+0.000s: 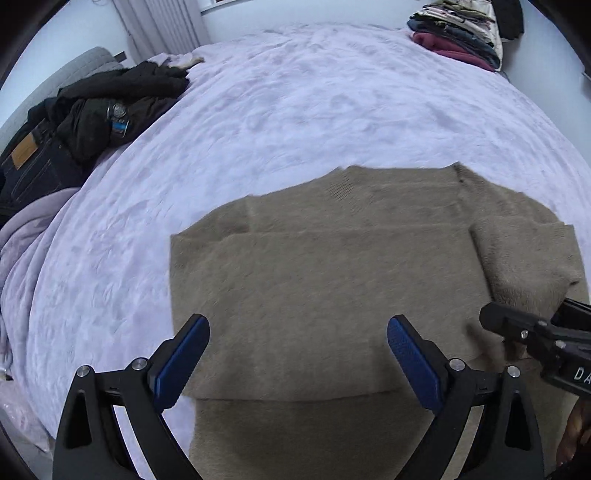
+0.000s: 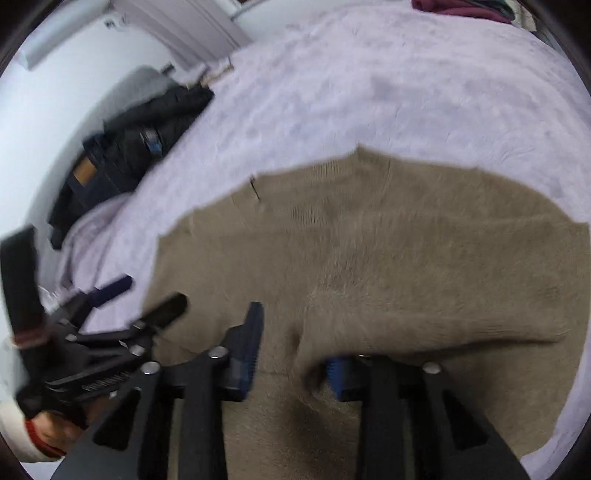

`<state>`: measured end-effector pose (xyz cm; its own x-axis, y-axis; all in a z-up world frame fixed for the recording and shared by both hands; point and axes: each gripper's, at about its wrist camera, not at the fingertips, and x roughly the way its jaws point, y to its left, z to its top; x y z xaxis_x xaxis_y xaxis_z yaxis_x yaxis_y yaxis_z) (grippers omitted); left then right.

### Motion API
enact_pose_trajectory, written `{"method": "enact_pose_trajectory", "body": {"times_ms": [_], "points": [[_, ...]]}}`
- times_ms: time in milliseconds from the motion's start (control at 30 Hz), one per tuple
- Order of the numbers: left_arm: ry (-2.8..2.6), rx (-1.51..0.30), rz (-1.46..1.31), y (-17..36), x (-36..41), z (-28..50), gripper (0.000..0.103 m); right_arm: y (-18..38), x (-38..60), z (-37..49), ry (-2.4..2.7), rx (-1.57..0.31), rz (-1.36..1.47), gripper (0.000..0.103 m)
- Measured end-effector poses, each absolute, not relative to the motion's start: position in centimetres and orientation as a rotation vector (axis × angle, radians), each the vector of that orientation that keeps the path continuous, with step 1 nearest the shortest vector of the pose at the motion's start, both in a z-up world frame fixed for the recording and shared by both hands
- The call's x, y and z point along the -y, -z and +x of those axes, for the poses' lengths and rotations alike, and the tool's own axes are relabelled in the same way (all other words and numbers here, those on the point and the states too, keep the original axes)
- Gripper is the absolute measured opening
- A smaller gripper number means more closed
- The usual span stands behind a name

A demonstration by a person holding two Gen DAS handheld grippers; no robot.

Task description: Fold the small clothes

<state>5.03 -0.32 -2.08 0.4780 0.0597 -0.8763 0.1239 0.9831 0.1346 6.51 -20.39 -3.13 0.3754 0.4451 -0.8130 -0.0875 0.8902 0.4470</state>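
Note:
A beige fuzzy sweater [image 1: 325,280] lies flat on the lilac bedspread [image 1: 295,103], partly folded, with a sleeve laid over its right side. My left gripper [image 1: 297,354] is open and empty, just above the sweater's near left part. My right gripper [image 2: 295,350] is open, low over the sweater [image 2: 369,251]; a fold of the sleeve [image 2: 424,317] drapes over its right finger. The right gripper also shows at the right edge of the left wrist view [image 1: 535,339]. The left gripper shows at the left of the right wrist view [image 2: 122,306].
A pile of dark clothes and jeans [image 1: 92,114] lies at the bed's far left. A stack of folded clothes [image 1: 458,33] sits at the far right corner. A crumpled lilac blanket [image 1: 22,251] hangs at the left edge.

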Motion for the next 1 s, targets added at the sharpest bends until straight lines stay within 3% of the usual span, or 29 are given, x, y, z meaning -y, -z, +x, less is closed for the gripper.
{"method": "enact_pose_trajectory", "body": {"times_ms": [67, 300, 333, 367, 400, 433, 633, 800, 900, 967, 1000], "points": [[0.022, -1.091, 0.162, 2.7, -1.5, 4.7, 0.098, 3.9, 19.8, 5.9, -0.336, -1.140, 0.377, 0.060], [0.010, -1.135, 0.085, 4.1, -4.2, 4.1, 0.098, 4.1, 27.4, 3.8, -0.103, -1.003, 0.897, 0.061], [0.011, -1.135, 0.078, 4.0, -4.3, 3.9, 0.098, 4.7, 28.7, 4.1, -0.071, -0.990, 0.976, 0.055], [0.010, -1.134, 0.073, 3.9, -4.6, 3.8, 0.098, 5.3, 29.7, 4.2, -0.041, -0.975, 1.072, 0.025], [0.009, -1.132, 0.067, 3.8, -4.9, 3.7, 0.098, 5.6, 30.2, 4.5, -0.038, -0.951, 1.162, 0.007], [0.008, -1.130, 0.064, 3.7, -5.2, 3.5, 0.098, 5.4, 30.2, 5.0, -0.048, -0.937, 1.182, 0.006], [-0.072, -1.134, 0.037, 3.5, -8.9, 2.8, 0.098, -2.3, 16.7, 7.6, -0.380, -0.934, 0.449, 0.006], [-0.144, -1.153, 0.025, 3.9, -12.0, 2.3, 0.098, 1.7, 5.3, 7.1, -0.549, -1.101, -0.015, 0.009], [-0.149, -1.164, 0.019, 3.9, -13.2, 2.2, 0.098, 4.4, 1.9, 6.4, -0.527, -1.158, -0.219, 0.027], [-0.121, -1.153, 0.007, 3.4, -13.4, 2.2, 0.098, 3.7, 1.9, 5.6, -0.536, -1.137, -0.199, 0.042], [-0.105, -1.146, 0.003, 3.1, -13.3, 2.2, 0.098, 3.1, 2.6, 5.3, -0.536, -1.137, -0.154, 0.044]]}}
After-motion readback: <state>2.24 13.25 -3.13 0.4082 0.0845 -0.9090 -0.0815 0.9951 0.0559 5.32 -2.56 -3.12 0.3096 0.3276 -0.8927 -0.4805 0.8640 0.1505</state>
